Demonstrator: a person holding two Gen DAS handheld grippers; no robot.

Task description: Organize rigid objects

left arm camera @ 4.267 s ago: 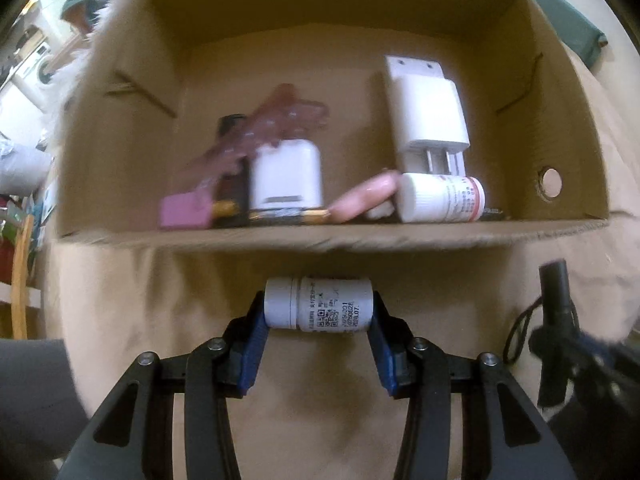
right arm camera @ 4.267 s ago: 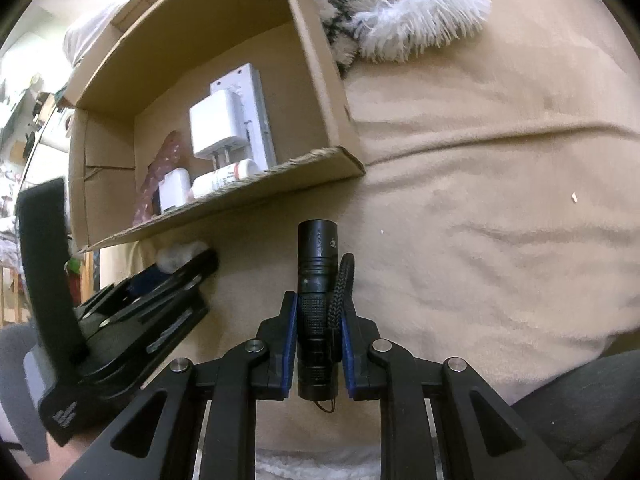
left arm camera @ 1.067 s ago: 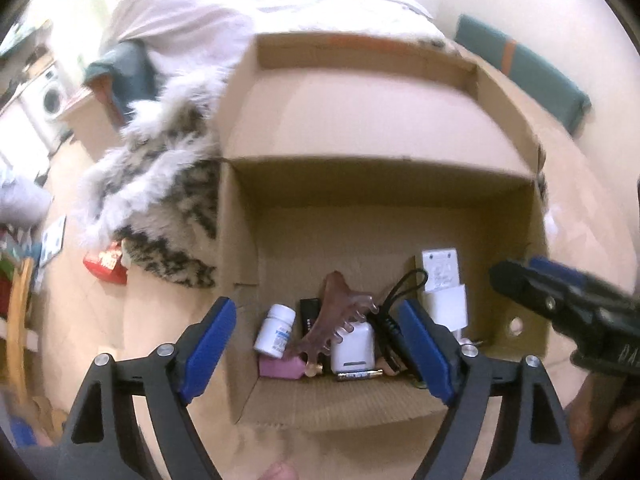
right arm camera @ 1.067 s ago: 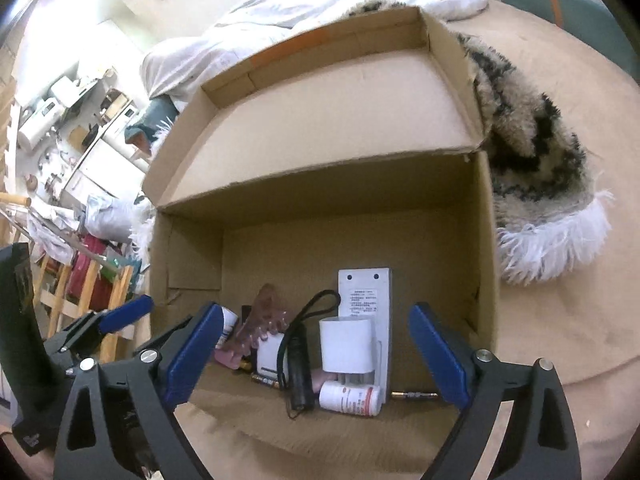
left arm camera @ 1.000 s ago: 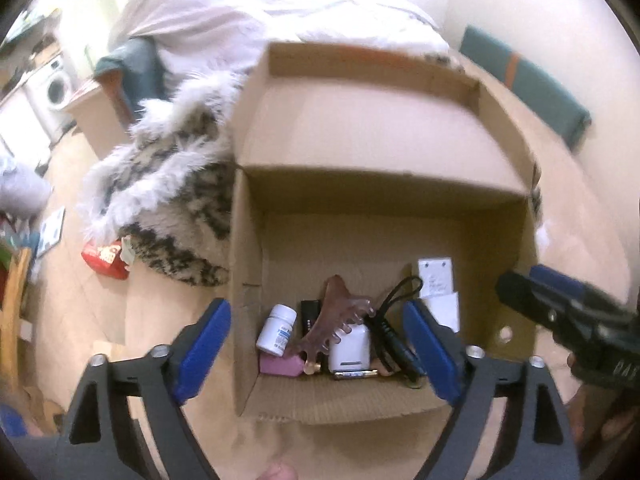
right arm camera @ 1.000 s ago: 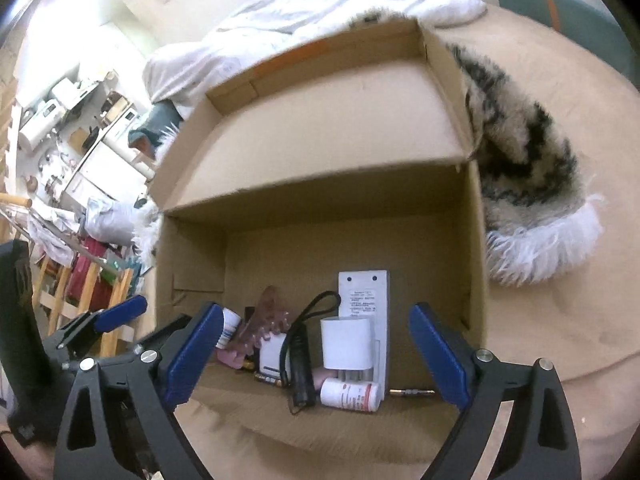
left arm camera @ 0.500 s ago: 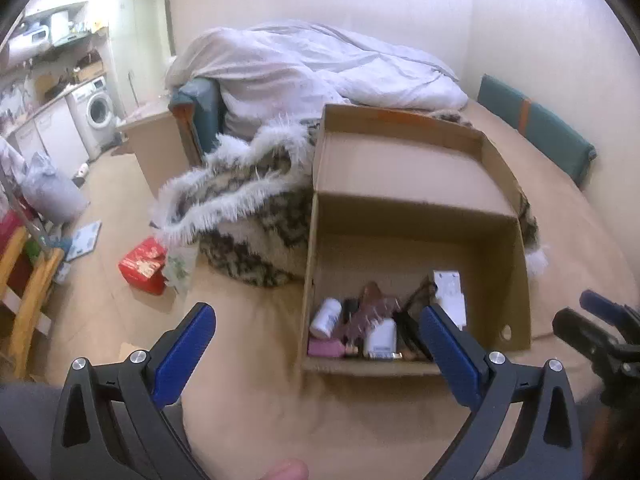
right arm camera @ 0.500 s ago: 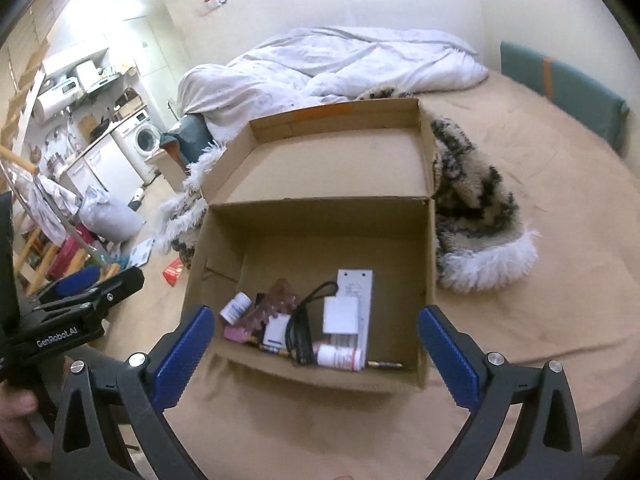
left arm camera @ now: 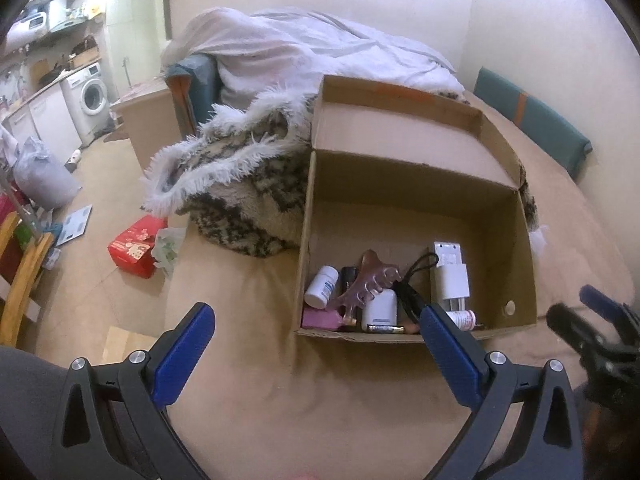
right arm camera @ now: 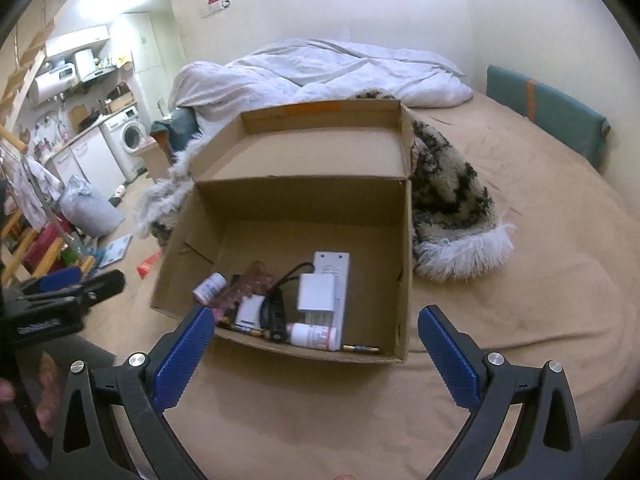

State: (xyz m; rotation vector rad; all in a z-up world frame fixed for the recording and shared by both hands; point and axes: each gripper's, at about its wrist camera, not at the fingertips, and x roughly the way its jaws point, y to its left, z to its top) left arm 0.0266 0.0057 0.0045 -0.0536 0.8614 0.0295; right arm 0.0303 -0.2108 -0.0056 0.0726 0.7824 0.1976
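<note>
Your fingers (left arm camera: 182, 354) (right arm camera: 448, 360) on both grippers gape empty; the cardboard box (right arm camera: 404, 264) sits ahead, nearer your right gripper (right arm camera: 314, 354).

Each hand-held gripper, left (left arm camera: 316, 344) and right (right arm camera: 312, 344), is a black plastic frame with triangular cut-outs and silver round screw heads at its joints. Its two fingers (left arm camera: 182, 354) carry bright blue pads, whose dotted texture shows clearly in the right wrist view (right arm camera: 448, 362). Seen from the right wrist camera, the side of the left body bears small white lettering too blurred to read, with bare skin of the person's hand (right arm camera: 46, 396) below it.
</note>
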